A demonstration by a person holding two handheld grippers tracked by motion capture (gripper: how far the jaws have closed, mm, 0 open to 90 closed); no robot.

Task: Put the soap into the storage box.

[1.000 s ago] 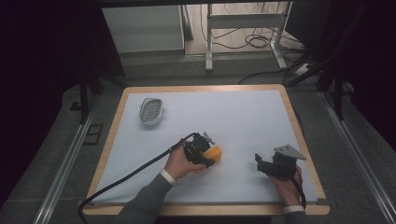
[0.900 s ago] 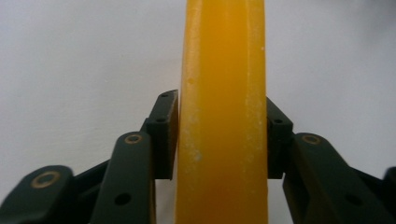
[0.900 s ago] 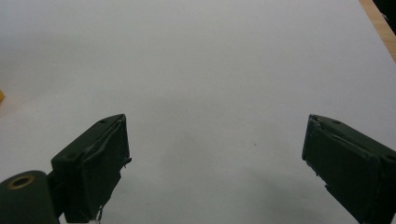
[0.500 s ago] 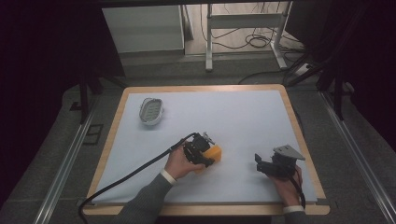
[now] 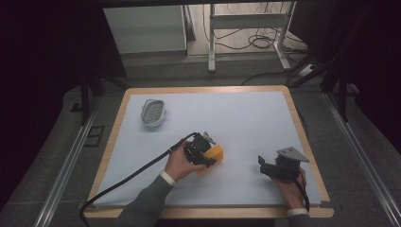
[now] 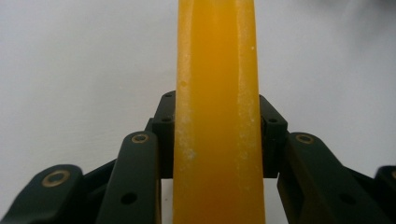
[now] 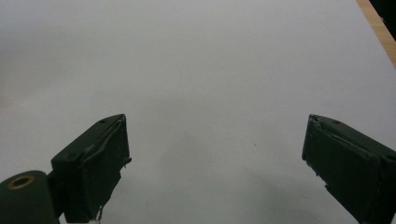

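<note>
The left gripper (image 5: 204,154) is clamping a smooth, waxy orange block (image 5: 212,156), its jaws having just closed on it, lying around six o'clock on the pale matte table (image 5: 246,118). At four o'clock, the right gripper (image 5: 270,166) is standing wide apart, holding nothing.

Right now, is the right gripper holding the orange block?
No, the right gripper has wide-open jaws with bare table between them; the orange block sits clamped in the left gripper.
</note>
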